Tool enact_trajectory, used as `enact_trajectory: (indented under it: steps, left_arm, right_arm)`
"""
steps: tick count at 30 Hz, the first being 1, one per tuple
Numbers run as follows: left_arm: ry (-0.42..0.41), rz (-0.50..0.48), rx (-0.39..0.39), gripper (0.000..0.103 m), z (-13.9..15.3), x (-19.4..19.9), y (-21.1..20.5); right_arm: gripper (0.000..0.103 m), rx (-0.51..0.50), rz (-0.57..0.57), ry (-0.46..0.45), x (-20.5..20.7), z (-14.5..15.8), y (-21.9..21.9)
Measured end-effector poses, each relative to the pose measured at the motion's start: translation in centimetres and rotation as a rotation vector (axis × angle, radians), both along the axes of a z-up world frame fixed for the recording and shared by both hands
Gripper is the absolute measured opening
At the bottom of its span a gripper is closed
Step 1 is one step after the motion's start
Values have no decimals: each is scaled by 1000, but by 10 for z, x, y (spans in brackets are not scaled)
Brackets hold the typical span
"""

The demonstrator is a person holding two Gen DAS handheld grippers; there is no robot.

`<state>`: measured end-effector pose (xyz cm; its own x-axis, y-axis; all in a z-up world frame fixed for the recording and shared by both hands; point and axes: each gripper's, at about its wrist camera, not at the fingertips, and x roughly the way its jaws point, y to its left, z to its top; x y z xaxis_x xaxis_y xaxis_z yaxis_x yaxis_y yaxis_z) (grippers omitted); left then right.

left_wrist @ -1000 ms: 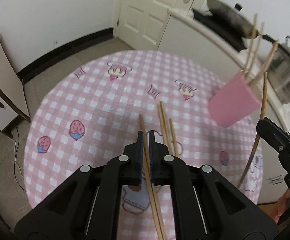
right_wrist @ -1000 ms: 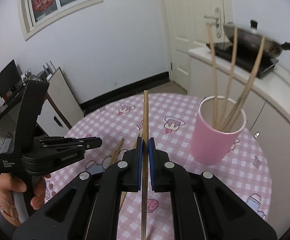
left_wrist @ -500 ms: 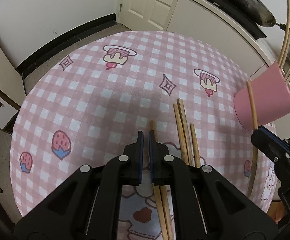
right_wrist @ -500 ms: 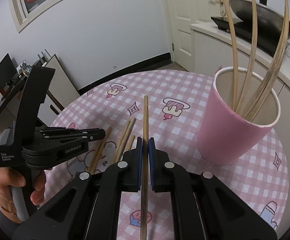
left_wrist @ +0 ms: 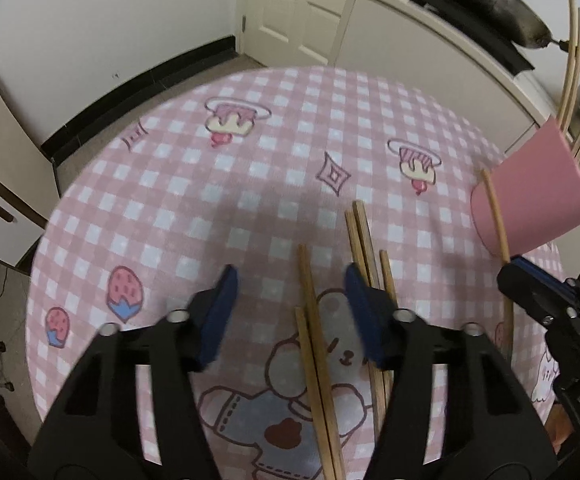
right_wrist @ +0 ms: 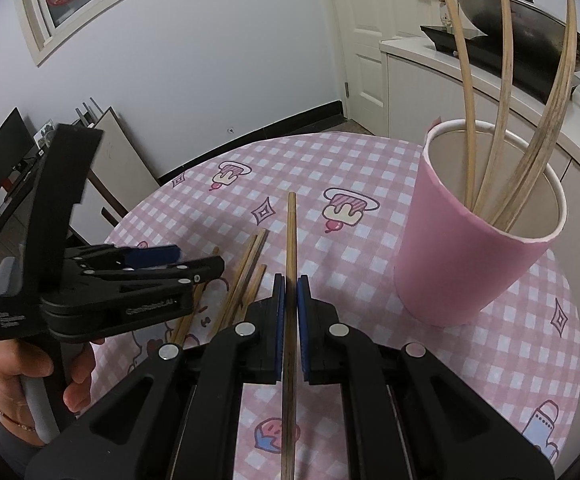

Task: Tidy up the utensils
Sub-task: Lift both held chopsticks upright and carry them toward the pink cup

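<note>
Several wooden chopsticks (left_wrist: pixel 313 320) lie on the pink checked round table (left_wrist: pixel 194 184). My left gripper (left_wrist: pixel 290 292) is open just above them, its jaws either side of two sticks. My right gripper (right_wrist: pixel 290 292) is shut on one chopstick (right_wrist: pixel 290 248), held above the table and pointing forward, left of the pink cup (right_wrist: pixel 477 240). The cup holds several upright chopsticks (right_wrist: pixel 501 92). In the left wrist view the cup (left_wrist: pixel 529 196) is at the far right, with the right gripper (left_wrist: pixel 529 284) and its stick (left_wrist: pixel 497 220) in front of it.
A white counter (right_wrist: pixel 489 92) with a stove and a dark wok (right_wrist: pixel 529 28) stands behind the cup. A white door (left_wrist: pixel 301 8) and black skirting lie beyond the table. A board (left_wrist: pixel 2 152) leans at the left.
My left gripper has opened; the chopstick it gripped now lies on the table with the others. My right gripper has carried its chopstick closer to the pink cup.
</note>
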<state>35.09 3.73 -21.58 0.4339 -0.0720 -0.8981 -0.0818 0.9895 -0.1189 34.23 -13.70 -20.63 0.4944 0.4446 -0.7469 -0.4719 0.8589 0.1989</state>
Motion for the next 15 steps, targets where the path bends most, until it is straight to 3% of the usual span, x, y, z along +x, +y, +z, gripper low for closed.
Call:
enact_trajectory:
  steps: [3,6,8,15]
  left_arm:
    - [-7,-4,37,42,-1,1,-4]
    - [-17,-9,79,21,-3,2,-8]
    - [-19,-10,68,9,-3,4,-10]
    - [-56,-2,-22,7,5,-4,-6]
  right_arm:
    - [5,-1,-1,5,1,-1,-1]
    - [5,-2,-3,7,1,-2,-1]
    - [5,-2,-1,5,0,-1,0]
    - [5,0,-2,-17,-8,9,1]
